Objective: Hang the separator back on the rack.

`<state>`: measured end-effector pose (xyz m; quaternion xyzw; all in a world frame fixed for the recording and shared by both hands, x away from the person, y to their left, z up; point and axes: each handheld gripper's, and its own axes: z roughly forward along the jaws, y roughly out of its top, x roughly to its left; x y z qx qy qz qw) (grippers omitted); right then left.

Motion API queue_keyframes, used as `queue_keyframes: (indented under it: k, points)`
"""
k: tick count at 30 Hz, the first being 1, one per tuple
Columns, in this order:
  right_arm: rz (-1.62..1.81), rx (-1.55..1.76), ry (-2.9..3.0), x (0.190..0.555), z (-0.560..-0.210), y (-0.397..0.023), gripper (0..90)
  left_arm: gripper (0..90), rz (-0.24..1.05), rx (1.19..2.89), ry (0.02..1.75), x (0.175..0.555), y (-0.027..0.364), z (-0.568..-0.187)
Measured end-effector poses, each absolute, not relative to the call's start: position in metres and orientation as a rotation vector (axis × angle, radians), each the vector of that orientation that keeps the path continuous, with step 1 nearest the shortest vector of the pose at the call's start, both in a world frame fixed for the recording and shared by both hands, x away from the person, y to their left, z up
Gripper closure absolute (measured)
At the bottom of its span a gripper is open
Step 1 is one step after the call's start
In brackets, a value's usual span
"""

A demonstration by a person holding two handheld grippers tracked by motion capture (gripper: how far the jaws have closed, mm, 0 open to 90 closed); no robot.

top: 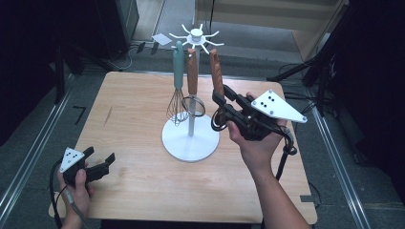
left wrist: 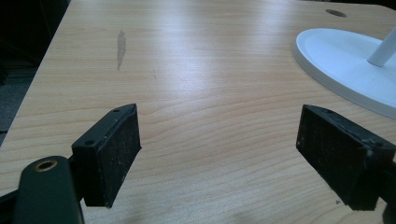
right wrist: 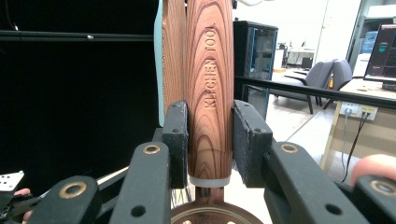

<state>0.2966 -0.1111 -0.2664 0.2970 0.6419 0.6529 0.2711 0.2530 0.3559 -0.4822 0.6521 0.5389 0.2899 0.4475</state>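
Right gripper clamped on wooden handle marked "KITCHEN TOOL", hanging from white rack at table centre. Whisk and second wooden utensil hang beside it. Left gripper released, jaws wide, low over table's near-left corner.

The white utensil stand rises mid-table with a teal-handled whisk and wood-handled tools hanging close together, blocking passage there. The wooden table lies bare left and near, open to a gripper.
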Motion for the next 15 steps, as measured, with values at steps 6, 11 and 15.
queue_keyframes:
  k: [6,11,15]
  points:
    - [1.754,0.817,1.724,0.3010,-0.2671,-0.1086,70.4,14.1,0.716,1.616,1.334,0.2528,0.3562,-0.4821]
    - [1.744,0.825,1.734,0.3040,-0.2674,-0.1068,70.4,14.1,0.716,1.616,1.334,0.2527,0.3563,-0.4822]
    - [1.742,0.825,1.737,0.3063,-0.2682,-0.1051,70.4,14.1,0.716,1.615,1.335,0.2526,0.3564,-0.4822]
